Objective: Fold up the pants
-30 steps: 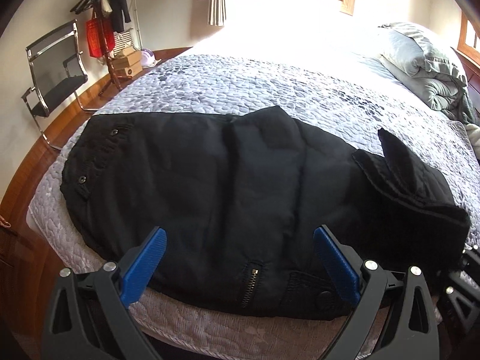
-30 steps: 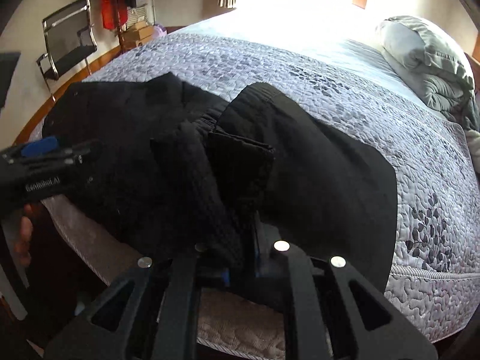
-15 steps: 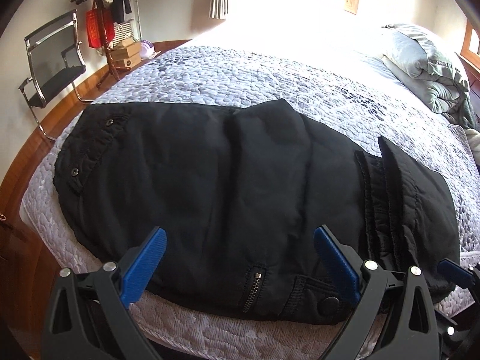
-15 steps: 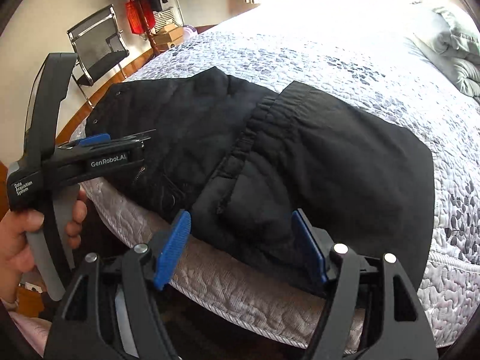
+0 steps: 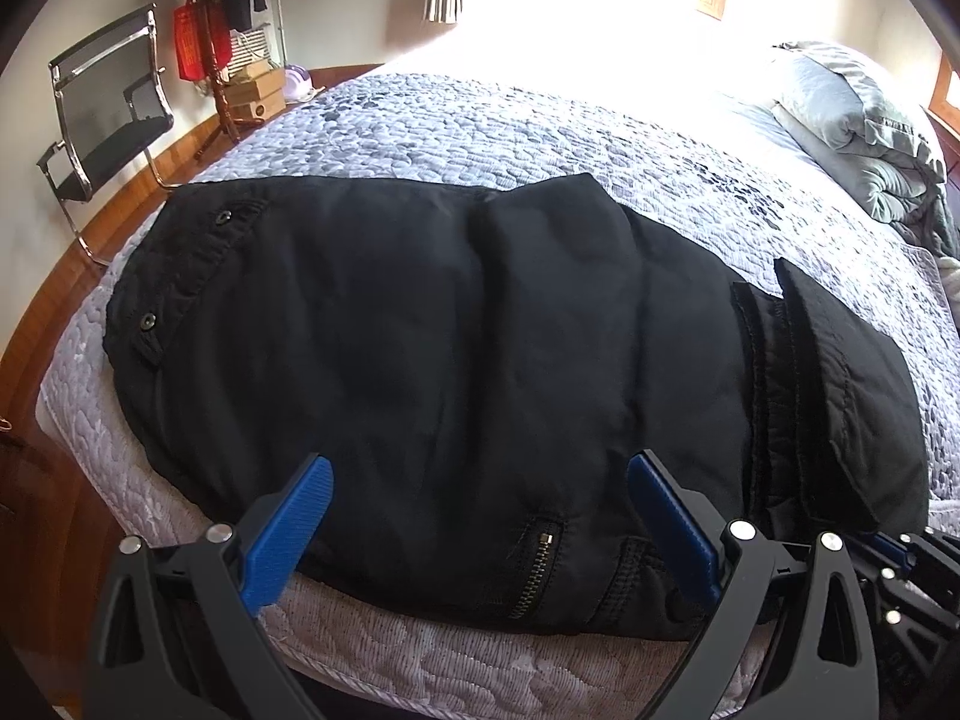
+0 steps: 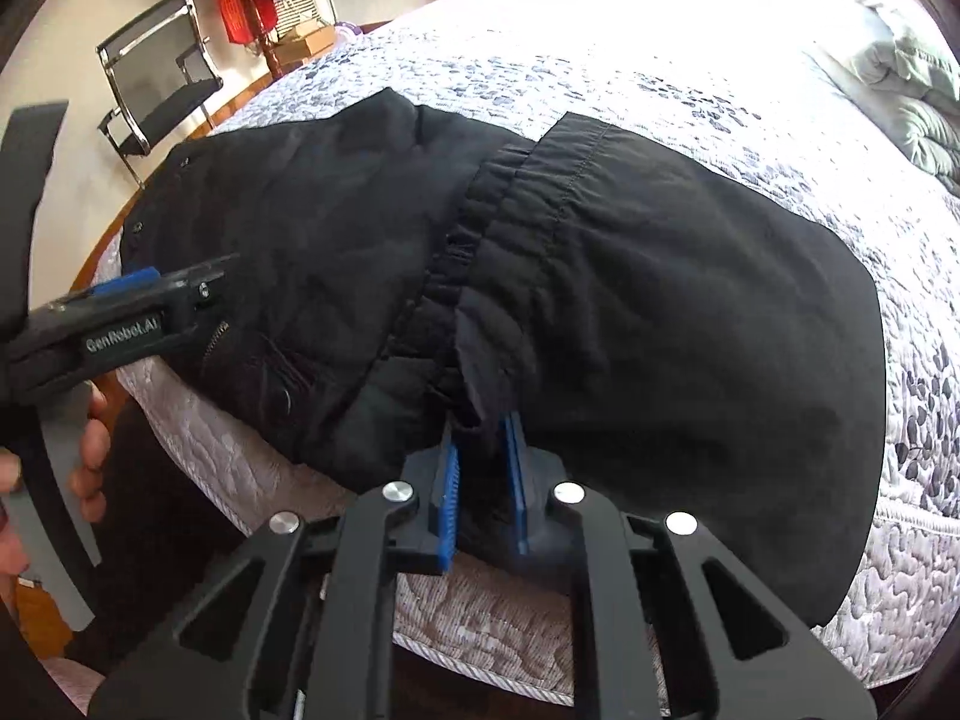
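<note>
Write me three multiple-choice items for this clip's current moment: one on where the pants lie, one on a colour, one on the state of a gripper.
1. Where do the black pants lie?
A. on the near edge of the bed
B. on the chair
C. on the floor

2. What colour are the pads on the left gripper?
A. red
B. blue
C. green

3. What is the state of the right gripper?
A. wide open above the bed
B. closed on a pillow
C. closed on a fold of the pants

Answers:
1. A, the pants are spread across the quilted bed near its front edge, while the chair stands bare against the wall.
2. B, both pads are blue.
3. C, in the right wrist view the jaws stand close together with black fabric pinched between them.
</note>
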Motion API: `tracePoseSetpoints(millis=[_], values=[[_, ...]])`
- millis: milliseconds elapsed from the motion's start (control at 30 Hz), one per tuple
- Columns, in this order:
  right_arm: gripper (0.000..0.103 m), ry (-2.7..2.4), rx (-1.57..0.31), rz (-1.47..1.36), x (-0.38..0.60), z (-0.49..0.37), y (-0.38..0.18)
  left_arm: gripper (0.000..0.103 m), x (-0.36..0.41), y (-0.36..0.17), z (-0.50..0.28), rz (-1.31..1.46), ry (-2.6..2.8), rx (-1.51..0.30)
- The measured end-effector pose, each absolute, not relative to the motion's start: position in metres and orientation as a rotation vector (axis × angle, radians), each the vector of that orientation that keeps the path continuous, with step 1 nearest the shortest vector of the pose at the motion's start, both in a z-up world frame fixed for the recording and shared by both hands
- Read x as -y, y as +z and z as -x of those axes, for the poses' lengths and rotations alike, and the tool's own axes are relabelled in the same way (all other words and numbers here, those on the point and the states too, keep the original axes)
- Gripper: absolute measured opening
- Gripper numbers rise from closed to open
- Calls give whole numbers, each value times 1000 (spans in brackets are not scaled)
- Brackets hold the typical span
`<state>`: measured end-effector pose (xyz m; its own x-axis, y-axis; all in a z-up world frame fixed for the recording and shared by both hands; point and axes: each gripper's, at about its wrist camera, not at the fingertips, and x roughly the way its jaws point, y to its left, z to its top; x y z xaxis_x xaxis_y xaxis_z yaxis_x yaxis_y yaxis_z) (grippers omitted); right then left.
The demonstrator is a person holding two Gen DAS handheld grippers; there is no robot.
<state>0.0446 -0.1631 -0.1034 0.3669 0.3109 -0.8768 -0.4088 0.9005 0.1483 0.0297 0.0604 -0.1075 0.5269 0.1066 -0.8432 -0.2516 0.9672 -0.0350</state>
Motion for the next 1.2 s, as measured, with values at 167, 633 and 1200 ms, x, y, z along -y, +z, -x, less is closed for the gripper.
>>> tracePoseSetpoints(millis=[167, 633, 1200], values=[[9, 509, -1030, 79, 160, -40, -69, 99, -67, -112, -30, 179, 221, -1000], [13, 556, -1131, 218, 121, -37, -119, 99, -74, -118, -28, 196, 245, -1014], [58, 505, -1058, -100, 207, -38, -65, 99, -63, -118, -28, 187, 229, -1030]])
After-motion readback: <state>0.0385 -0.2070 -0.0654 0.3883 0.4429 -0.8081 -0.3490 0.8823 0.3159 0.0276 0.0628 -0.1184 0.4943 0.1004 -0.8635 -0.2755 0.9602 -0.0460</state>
